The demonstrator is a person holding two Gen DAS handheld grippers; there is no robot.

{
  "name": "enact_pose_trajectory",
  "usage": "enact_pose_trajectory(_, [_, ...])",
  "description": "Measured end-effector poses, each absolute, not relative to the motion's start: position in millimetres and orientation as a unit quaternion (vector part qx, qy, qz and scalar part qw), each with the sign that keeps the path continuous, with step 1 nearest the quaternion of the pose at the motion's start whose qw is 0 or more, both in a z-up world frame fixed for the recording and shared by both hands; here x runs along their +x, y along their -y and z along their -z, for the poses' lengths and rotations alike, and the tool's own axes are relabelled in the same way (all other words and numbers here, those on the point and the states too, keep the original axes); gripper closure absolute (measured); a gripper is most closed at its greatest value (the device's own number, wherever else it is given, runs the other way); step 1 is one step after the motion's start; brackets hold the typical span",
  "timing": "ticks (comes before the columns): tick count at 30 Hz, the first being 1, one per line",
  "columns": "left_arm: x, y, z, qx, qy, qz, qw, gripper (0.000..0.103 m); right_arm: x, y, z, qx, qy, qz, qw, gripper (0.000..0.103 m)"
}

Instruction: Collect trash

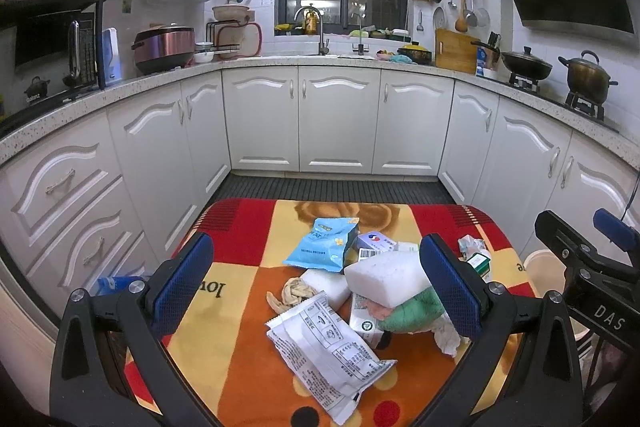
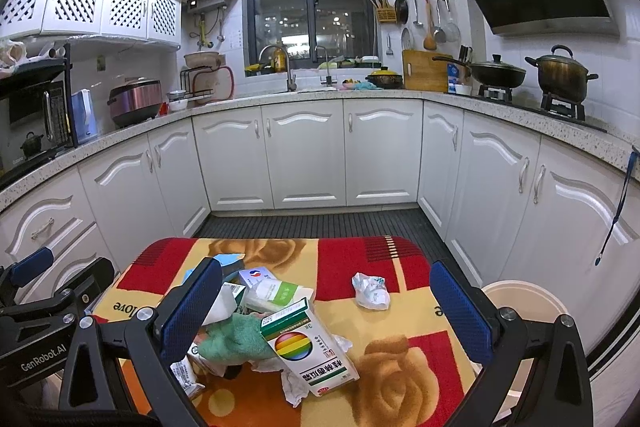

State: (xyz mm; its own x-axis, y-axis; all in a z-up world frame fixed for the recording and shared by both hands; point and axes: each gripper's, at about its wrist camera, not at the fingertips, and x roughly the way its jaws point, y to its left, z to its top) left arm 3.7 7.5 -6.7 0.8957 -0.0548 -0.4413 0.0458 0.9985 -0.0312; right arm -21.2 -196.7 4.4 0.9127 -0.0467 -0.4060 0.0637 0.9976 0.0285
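Status: nothing collected that you can see. All the litter lies on the bench (image 1: 240, 343) under its red, yellow and orange flower-print blanket.

Stock, left wrist view:
- light-blue foil snack bag (image 1: 322, 245), upper middle of the heap
- white printed plastic wrapper (image 1: 326, 341), lower centre, nearest you
- white foam block (image 1: 386, 277) resting on a green cloth (image 1: 416, 313)
- tan twisted scrap (image 1: 294, 293), left of the foam block

Stock, right wrist view:
- white-and-green carton with a rainbow disc (image 2: 310, 345), centre, tilted on the heap
- crumpled white paper ball (image 2: 371, 291), apart from the heap, right of centre
- small white box with a red-and-blue mark (image 2: 256, 274), at the back of the heap

Tools: your left hand-held gripper (image 1: 318, 289) is spread wide and holds nothing; the foam block and wrapper lie between its fingers. Your right hand-held gripper (image 2: 328, 311) is likewise wide open and empty, straddling the carton.

Receptacle: a round cream-coloured bin (image 2: 528, 307) at the lower right, just beside the bench's right edge (probably the destination).

Room: the paper ball has bare blanket around it, so it looks the easiest first pick. The heap is tightly stacked, so lifting one piece may shift others. White cabinet doors (image 2: 304, 155) stand well back, across the dark ribbed floor mat (image 2: 312, 223).
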Motion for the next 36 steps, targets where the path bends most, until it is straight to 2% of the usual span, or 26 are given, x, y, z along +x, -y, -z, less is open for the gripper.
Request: enact_pose_trajectory(36, [3.6, -8.5, 18.1, -0.016, -0.233, 0.032, 0.972, 0.0, -18.2, 200.4, 5.0, 0.022, -0.214, 0.032, 0.976, 0.0])
